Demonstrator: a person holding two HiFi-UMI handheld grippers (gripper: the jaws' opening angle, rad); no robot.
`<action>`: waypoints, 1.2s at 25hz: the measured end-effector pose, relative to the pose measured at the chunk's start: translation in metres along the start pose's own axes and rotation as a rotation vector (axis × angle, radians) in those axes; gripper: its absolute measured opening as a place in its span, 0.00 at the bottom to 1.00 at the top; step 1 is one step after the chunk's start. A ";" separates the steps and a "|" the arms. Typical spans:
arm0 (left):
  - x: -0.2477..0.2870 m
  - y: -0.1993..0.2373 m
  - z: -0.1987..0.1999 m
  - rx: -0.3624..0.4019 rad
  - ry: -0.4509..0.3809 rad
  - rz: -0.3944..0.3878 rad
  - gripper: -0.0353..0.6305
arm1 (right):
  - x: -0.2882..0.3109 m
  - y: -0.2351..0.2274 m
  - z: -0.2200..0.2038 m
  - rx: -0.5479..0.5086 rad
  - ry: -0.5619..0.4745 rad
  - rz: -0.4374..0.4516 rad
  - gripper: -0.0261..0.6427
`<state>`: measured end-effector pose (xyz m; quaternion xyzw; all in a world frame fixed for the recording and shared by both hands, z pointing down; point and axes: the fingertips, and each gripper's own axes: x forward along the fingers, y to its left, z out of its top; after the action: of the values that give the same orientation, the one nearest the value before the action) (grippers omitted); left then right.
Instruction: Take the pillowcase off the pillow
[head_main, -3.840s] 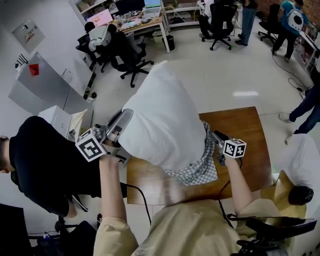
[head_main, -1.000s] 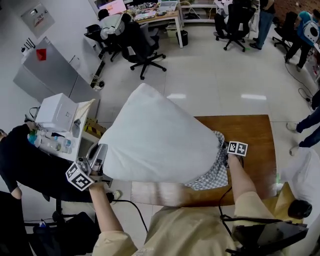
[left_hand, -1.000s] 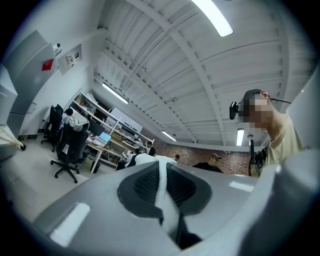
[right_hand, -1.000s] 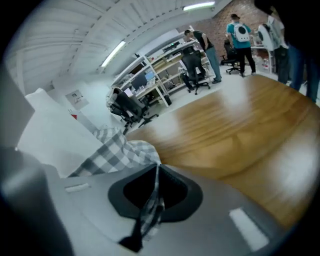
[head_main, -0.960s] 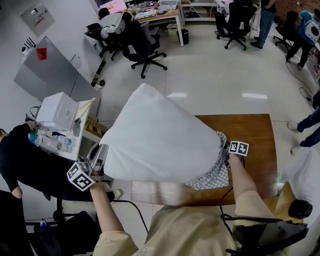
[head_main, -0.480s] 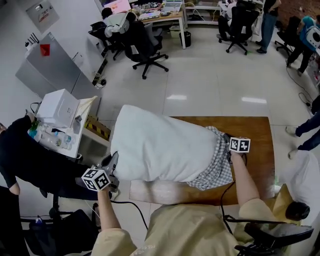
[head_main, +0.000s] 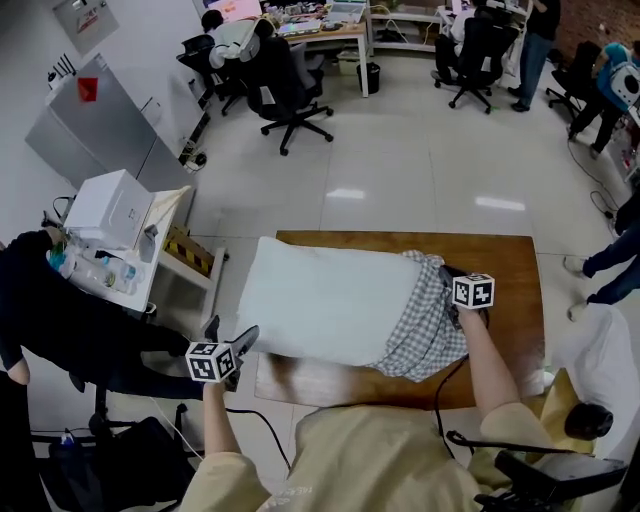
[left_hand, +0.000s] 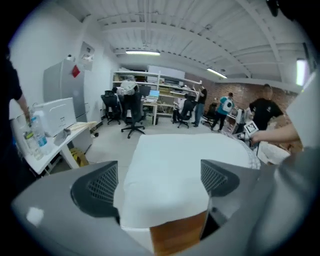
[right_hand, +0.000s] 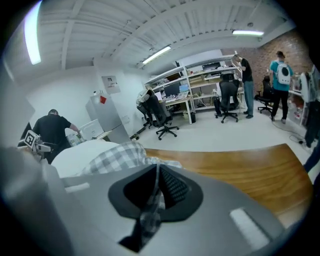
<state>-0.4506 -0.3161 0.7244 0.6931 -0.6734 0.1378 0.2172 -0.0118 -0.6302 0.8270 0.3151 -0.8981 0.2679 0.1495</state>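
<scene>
We've got a brown wooden desk (head_main: 500, 300) in the middle of a big open office with a pale shiny floor (head_main: 400, 170). A few black office chairs (head_main: 290, 100) and some people are up at the far workstations. Off to the left there's a white side desk (head_main: 135, 290) with a white box (head_main: 110, 208) on it and a few bottles (head_main: 95, 270) next to that. We can't tell what's in any of them.

The pillow (head_main: 325, 305) lies flat on the desk, lengthways, and its left end pokes a bit over the desk's left edge. Most of it is bare white. The pillowcase (head_main: 425, 330) is grey-and-white check. It's bunched up around the right end of the pillow only, all wrinkly, with its loose edge spread on the wood.

The right tool (head_main: 447, 277) sits at that right end. Its jaws are squeezed together on a fold of the checked fabric, which shows clearly in the right gripper view (right_hand: 157, 187).

The left tool (head_main: 230, 332) is down by the pillow's left end and its jaws have just been opening. They're wide apart now, with the pillow's end in line between them (left_hand: 159, 182) but not pinched.
</scene>
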 end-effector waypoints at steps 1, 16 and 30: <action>-0.001 -0.004 0.002 0.051 0.020 -0.023 0.81 | 0.003 0.010 0.001 -0.019 -0.002 0.001 0.07; 0.064 -0.144 0.045 0.713 0.166 -0.544 0.94 | -0.029 0.090 0.016 -0.266 -0.122 -0.135 0.62; 0.145 -0.168 0.008 1.212 0.552 -0.811 0.92 | -0.125 0.171 0.024 -0.164 -0.243 -0.027 0.60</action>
<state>-0.2764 -0.4464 0.7683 0.8236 -0.0960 0.5590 -0.0061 -0.0304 -0.4711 0.6866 0.3438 -0.9243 0.1513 0.0686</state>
